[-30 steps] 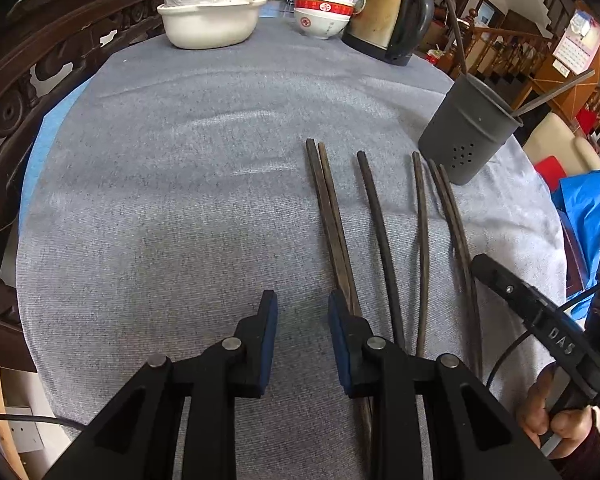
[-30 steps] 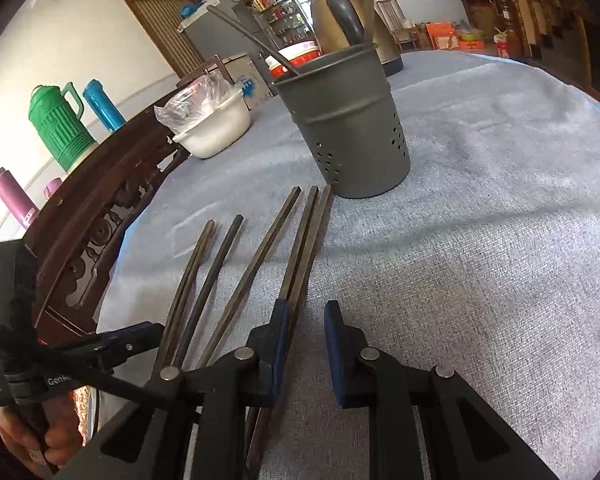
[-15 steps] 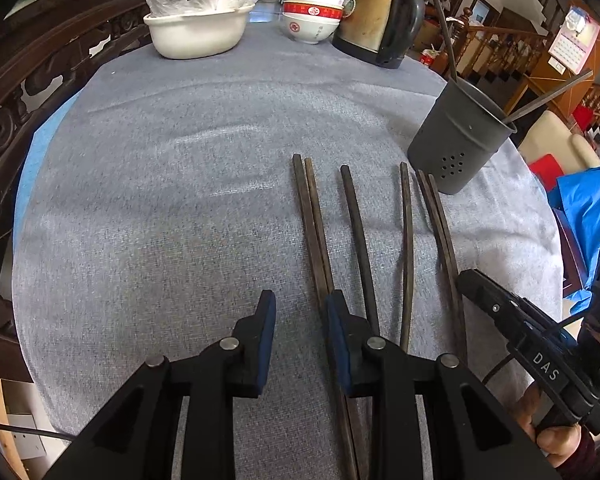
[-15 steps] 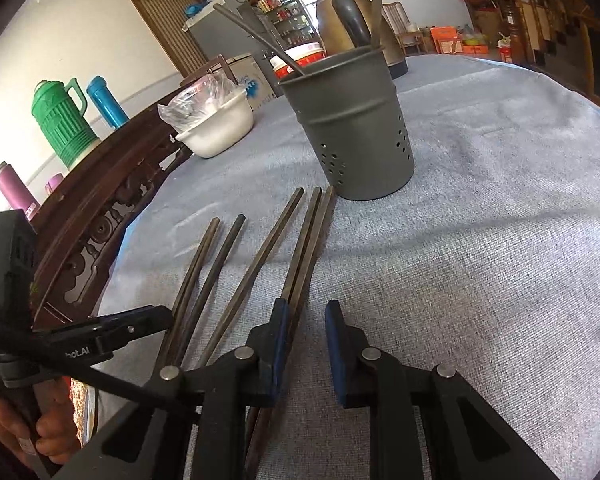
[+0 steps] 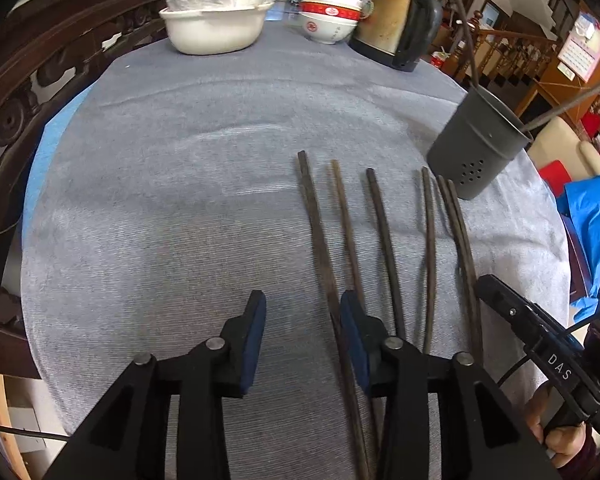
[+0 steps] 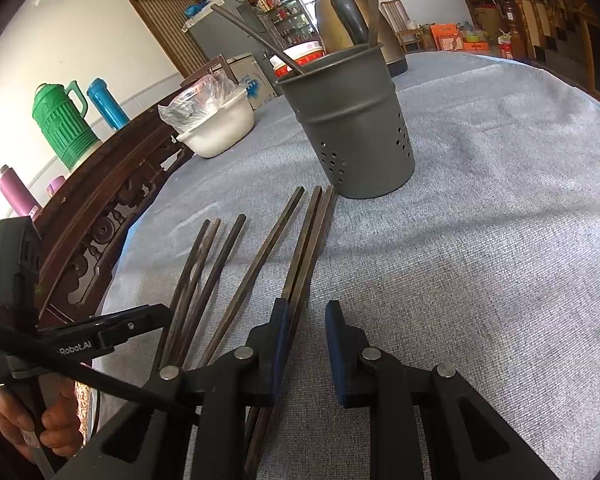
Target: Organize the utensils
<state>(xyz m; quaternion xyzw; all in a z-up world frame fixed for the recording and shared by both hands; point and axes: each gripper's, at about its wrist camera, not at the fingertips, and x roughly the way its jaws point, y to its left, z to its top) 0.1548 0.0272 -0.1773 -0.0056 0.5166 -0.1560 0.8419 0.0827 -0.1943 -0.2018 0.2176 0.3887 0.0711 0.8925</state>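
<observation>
Several dark wooden chopsticks [image 5: 384,232] lie side by side on the grey tablecloth [image 5: 180,208], pointing away from me; they also show in the right wrist view [image 6: 236,272]. A grey perforated utensil holder [image 5: 480,144] stands upright beyond them at the right, with two chopsticks in it; it shows large in the right wrist view [image 6: 352,128]. My left gripper [image 5: 302,316] is open and empty, its right finger over the leftmost chopsticks. My right gripper [image 6: 306,328] is open and empty, its left finger over the rightmost pair [image 6: 308,240].
A white basin with a plastic bag [image 5: 216,20], stacked red-and-white bowls [image 5: 328,20] and a brass kettle [image 5: 396,28] stand at the table's far edge. A carved dark wooden chair back [image 5: 28,92] curves along the left. Thermos flasks [image 6: 64,124] stand beyond it.
The left gripper has moved closer and its jaws have opened wider. The leftmost two chopsticks have spread apart. The right gripper has barely moved.
</observation>
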